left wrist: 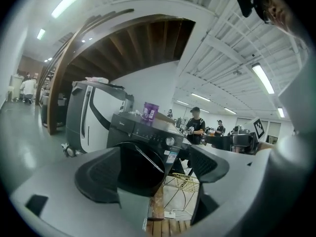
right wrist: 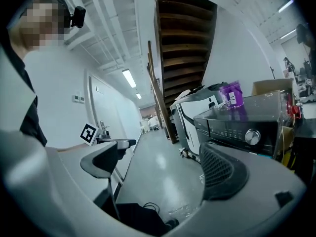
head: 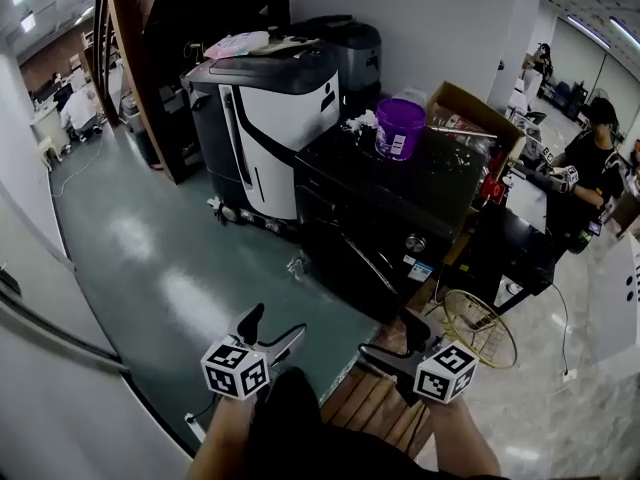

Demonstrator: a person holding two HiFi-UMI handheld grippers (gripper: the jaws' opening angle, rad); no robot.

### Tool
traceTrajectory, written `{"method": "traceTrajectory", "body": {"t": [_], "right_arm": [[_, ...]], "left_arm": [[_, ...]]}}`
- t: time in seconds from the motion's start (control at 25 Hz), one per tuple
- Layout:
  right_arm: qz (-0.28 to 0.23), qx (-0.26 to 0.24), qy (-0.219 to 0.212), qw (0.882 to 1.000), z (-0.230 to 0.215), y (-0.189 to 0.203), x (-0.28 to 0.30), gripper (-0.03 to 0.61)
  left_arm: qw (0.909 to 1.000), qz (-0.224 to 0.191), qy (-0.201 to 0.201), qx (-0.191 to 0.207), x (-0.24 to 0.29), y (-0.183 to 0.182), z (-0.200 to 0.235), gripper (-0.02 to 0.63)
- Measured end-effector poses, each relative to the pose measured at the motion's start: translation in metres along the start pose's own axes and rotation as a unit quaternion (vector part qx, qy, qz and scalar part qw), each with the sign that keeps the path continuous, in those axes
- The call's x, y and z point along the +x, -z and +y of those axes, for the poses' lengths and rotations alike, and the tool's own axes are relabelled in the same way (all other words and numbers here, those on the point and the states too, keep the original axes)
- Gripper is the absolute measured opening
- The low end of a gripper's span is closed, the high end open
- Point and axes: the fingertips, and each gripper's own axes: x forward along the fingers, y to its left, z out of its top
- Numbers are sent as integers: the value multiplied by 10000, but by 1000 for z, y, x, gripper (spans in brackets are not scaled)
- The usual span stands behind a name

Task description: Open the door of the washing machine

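**Both grippers held wide open, short of the washer**

The black front-loading washing machine [head: 380, 218] stands ahead and slightly right of the person, its round dark door [head: 345, 253] facing them and apparently shut. The left gripper [head: 272, 328] and right gripper [head: 392, 340] hang low in front of it, touching nothing. Each has its jaws spread wide with nothing between them.

The left gripper view frames the door between its pads [left wrist: 98, 174]. The right gripper view instead shows the single silver dial [right wrist: 253, 137] on the control panel and a long corridor. Only the head view shows the brown wooden slats [head: 375, 403] underfoot.

One purple plastic tub [head: 399, 128] sits on the washer's top. A yellow wire hoop [head: 480, 328] lies by its right corner. To the left, glossy green-grey floor [head: 150, 258] lies open beside a white and dark grey upright machine [head: 265, 128].
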Motion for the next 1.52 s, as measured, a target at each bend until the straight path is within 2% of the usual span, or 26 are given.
{"method": "traceTrajectory", "body": {"t": [0.12,0.28,0.36,0.44,0.6,0.76,1.0,1.16,1.36,1.52], "right_arm": [[137,49,48,9999,-16,-11,37,529],[410,232,198,9987,-36,-31,94,529],[532,308,213,9979,-37,-48,129,529],[567,316,184,9977,-31,-74,160,529],[611,274,215,9975,-24,-115,196,529],[609,217,303,9974,-26,-142,215,529],[661,144,230,9974,-32,-154,235,528],[680,289,305,9968,-57,-151,241,528],[543,511,309,9967,-97,-156,261,526],[484,623,232,9966,-132,-166,285,526]], "left_arm": [[9998,77,149,-109,25,-12,30,457],[9976,313,582,-202,56,-35,65,457],[9965,494,669,-113,66,-55,88,456],[9953,588,760,144,74,-85,107,456],[9920,561,953,612,87,-144,127,456],[9933,331,1016,435,88,-180,138,454],[9945,373,977,-37,96,-177,163,445],[9945,404,932,-249,110,-175,177,426],[9934,634,917,-258,136,-175,190,420],[9922,777,972,-119,178,-191,199,420]]}}
